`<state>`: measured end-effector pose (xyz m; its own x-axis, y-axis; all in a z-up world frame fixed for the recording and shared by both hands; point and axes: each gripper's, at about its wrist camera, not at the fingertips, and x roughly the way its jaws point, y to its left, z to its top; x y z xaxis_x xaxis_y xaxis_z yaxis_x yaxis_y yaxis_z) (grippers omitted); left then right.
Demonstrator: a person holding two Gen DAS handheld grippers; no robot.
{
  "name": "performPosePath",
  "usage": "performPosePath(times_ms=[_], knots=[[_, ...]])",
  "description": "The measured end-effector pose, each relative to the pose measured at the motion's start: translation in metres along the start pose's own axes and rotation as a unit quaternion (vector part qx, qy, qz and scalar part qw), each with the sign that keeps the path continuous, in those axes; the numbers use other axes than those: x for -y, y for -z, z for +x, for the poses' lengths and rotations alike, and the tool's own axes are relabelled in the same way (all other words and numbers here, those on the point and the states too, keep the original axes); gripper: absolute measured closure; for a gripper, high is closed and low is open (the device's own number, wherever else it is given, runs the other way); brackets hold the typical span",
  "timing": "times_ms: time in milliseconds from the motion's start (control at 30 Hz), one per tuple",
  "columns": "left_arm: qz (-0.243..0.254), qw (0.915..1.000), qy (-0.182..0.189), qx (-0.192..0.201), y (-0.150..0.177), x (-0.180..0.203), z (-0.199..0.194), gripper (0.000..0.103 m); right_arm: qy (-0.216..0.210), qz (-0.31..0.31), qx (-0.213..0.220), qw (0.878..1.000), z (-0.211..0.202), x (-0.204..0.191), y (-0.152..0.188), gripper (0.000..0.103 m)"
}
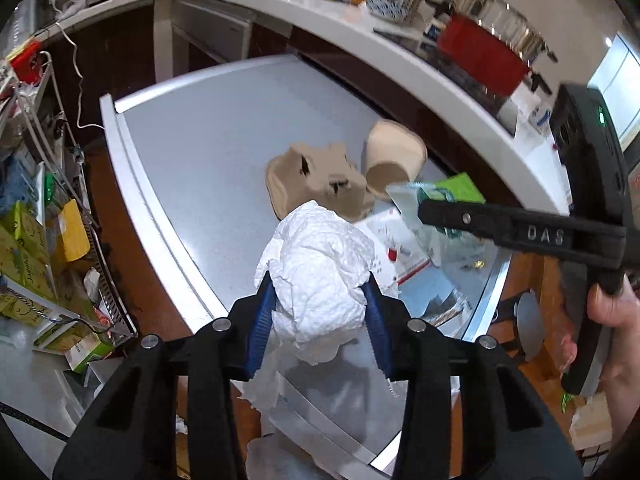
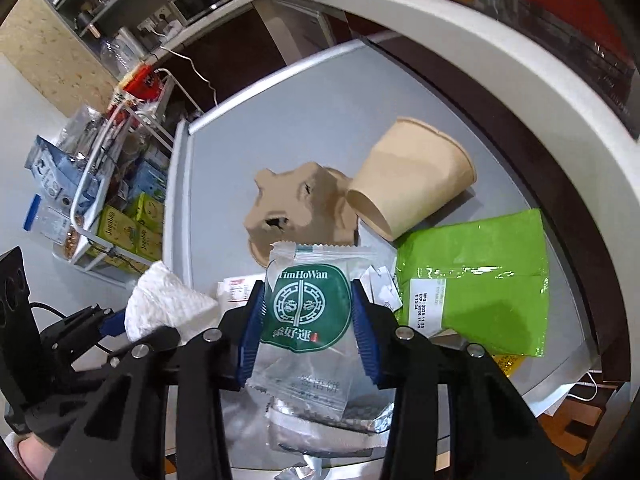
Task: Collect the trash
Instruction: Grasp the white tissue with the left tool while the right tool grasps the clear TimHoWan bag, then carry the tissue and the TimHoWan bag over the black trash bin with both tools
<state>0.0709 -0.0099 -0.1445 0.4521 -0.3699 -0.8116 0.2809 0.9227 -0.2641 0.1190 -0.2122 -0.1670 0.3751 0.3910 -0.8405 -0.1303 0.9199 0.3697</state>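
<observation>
**Me:** Between my left fingers (image 1: 320, 312) sits the crumpled paper towel (image 1: 320, 276), pinched from both sides by the blue pads (image 1: 262, 320) and lifted off the grey desk (image 1: 208, 152). My right fingers (image 2: 308, 332) are pinching a clear TimHoWan snack wrapper (image 2: 306, 312) by its edges, also raised above the desk.

**Partner:** So both are loaded. What's the careful way to carry on?

**Me:** I'd keep both grips firm. The towel is soft and bulky, and a loose tail hangs below the fingers, so I'd hold the squeeze and move it gently so nothing snags. The wrapper is slick film; I judge it could slide out if I ease the pressure or swing it fast.

**Partner:** What's left further out?

**Me:** Just beyond the towel lies a torn brown cardboard piece (image 1: 316, 184), and beside it a paper cup (image 2: 412, 176) on its side, mouth toward me, touching the cardboard. To the right of the cup a green pouch (image 2: 476, 280) lies flat, with some printed paper (image 1: 394, 240) near it. All of that I take to be trash not yet collected.

**Partner:** And where does it go?

**Me:** I can't see a bin in either view, so I can't say. Beyond the desk's left edge is a wire rack (image 1: 60, 208) stacked with boxes, and I'd keep the hanging towel clear of it.
</observation>
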Motion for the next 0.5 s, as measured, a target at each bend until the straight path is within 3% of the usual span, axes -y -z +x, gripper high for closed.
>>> performPosePath(times_ms=[500], knots=[[-0.022,0.9954,-0.023,0.09,-0.018,0.027,-0.076,0.06,-0.029,-0.027,0.091,0.995,-0.105,-0.01,0.014,0.062]])
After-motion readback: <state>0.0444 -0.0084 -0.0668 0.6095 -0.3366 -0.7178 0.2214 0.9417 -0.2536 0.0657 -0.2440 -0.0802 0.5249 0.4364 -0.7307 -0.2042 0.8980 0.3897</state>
